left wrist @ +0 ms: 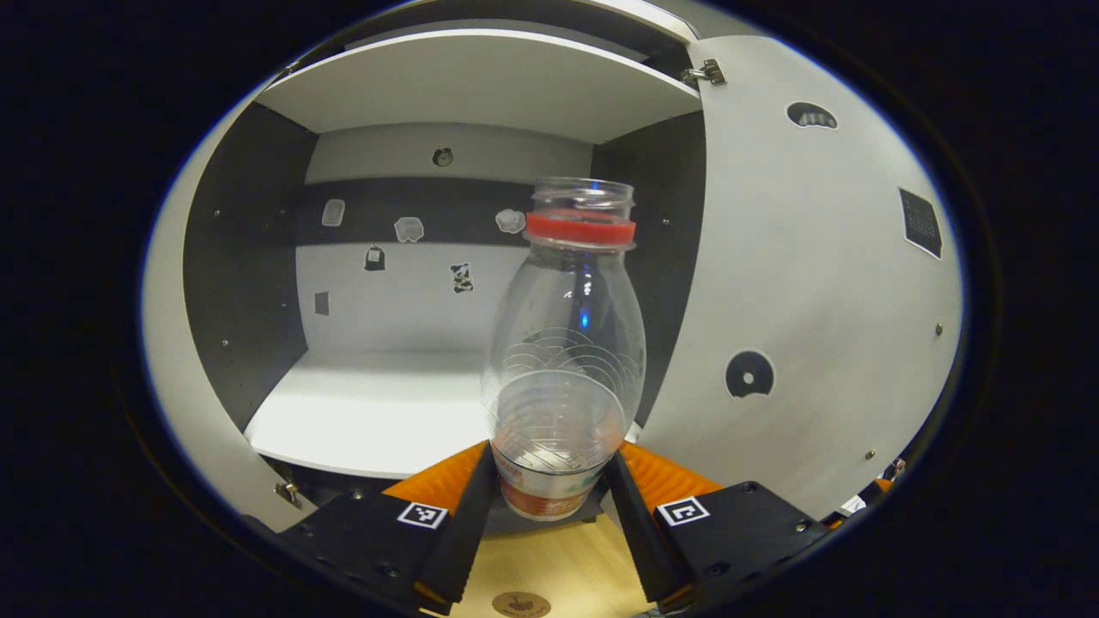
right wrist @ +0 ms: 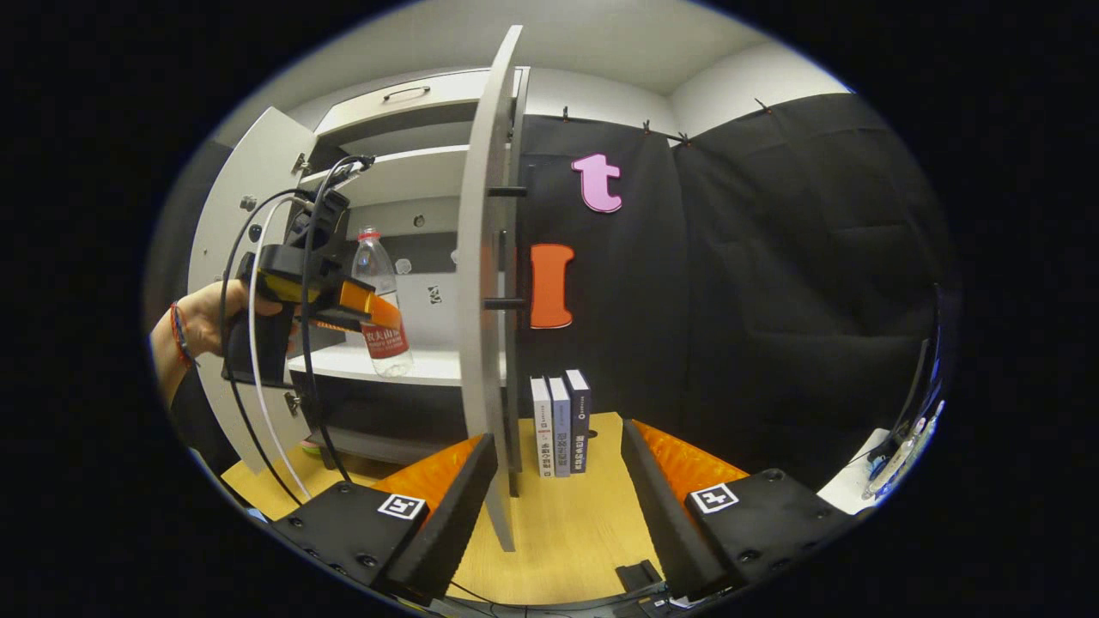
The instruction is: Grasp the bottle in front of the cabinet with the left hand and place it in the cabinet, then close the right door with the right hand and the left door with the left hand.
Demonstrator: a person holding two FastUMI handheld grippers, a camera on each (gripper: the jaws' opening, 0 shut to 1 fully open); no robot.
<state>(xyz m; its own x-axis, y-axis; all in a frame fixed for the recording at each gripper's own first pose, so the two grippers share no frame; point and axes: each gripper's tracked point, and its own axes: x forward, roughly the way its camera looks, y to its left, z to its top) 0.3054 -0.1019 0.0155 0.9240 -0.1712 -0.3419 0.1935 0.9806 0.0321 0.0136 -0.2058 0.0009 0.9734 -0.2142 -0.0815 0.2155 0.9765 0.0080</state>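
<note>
While the left gripper (left wrist: 549,481) clamps it, the bottle (left wrist: 562,343) stands upright, mouth up.

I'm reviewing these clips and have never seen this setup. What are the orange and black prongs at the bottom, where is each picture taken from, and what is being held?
The prongs are two-finger grippers a person holds, each with a camera. The left gripper view looks along the left gripper, shut on a clear bottle just in front of the open cabinet. The right gripper view looks along the right gripper, open and empty, its fingers either side of the right door edge. It also shows a hand carrying the left gripper, and books standing on the wooden table.
</note>
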